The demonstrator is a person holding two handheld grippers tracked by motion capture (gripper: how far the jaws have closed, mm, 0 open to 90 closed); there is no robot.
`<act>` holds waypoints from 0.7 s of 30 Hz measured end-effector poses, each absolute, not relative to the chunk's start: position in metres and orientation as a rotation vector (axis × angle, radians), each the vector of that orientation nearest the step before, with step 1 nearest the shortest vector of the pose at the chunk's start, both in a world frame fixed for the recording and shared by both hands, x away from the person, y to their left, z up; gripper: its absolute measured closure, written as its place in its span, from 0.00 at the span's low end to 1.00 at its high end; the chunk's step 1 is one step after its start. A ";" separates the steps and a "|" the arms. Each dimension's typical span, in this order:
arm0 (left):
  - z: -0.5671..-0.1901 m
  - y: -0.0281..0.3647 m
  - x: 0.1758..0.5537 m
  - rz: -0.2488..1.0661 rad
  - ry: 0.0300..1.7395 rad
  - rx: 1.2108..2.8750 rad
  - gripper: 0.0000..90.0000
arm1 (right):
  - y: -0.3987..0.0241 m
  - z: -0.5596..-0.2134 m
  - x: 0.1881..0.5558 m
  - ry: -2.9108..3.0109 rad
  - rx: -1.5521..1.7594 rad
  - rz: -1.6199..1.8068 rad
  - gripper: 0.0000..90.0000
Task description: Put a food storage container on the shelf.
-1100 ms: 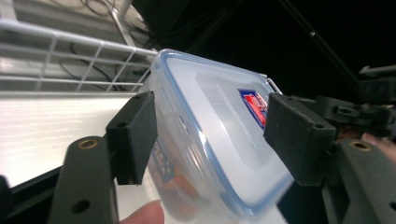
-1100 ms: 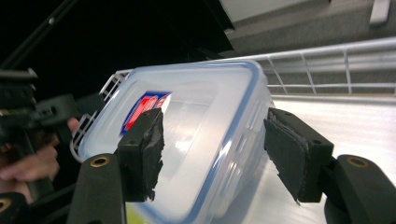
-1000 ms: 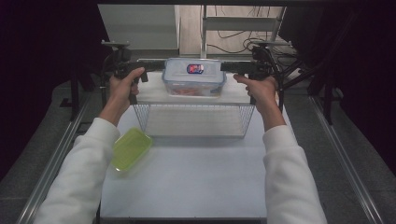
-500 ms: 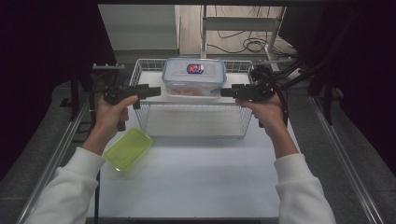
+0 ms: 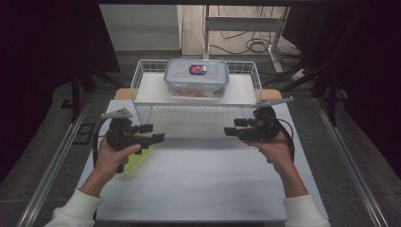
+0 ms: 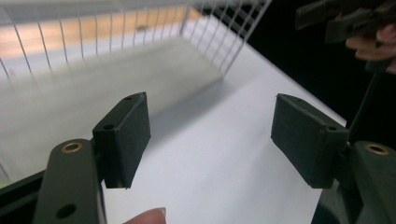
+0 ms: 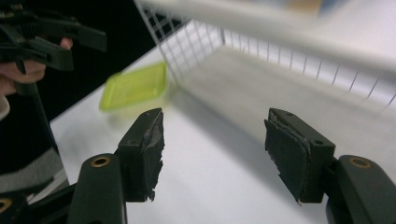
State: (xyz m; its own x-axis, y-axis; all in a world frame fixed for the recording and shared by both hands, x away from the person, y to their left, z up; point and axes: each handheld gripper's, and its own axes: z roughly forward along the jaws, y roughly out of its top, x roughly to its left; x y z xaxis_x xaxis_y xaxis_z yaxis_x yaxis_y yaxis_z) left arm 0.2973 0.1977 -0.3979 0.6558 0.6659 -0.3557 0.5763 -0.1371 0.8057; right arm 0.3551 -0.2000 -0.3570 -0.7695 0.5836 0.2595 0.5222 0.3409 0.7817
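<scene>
White wire basket sits at the far end of the white table, a clear lidded container with a blue rim resting on its raised white shelf. Left gripper and right gripper held low over the table in front of the basket, well apart, jaws of both spread wide with nothing between them. Yellow-green lid lies flat on the table just under the left hand.

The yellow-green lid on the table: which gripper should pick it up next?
Left, most likely. The left gripper hangs open right over the yellow-green lid; the right gripper, also open, is across the table from it.
</scene>
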 end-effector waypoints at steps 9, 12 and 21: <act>-0.429 0.199 0.276 0.095 1.022 1.891 0.31 | -0.201 -0.395 0.333 2.607 1.048 1.341 0.41; -0.434 0.199 0.275 0.095 1.040 1.905 0.31 | -0.201 -0.403 0.331 2.631 1.055 1.322 0.41; -0.443 0.199 0.269 0.087 1.064 1.934 0.30 | -0.204 -0.421 0.329 2.664 1.091 1.264 0.41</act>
State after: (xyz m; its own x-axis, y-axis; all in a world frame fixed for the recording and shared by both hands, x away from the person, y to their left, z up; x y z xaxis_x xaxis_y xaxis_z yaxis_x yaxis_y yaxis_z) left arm 0.2693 0.1987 -0.4432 0.6272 0.7046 -0.3319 0.6414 -0.2256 0.7333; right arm 0.3289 -0.2035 -0.4206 -0.7593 0.5870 0.2809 0.5889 0.4361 0.6804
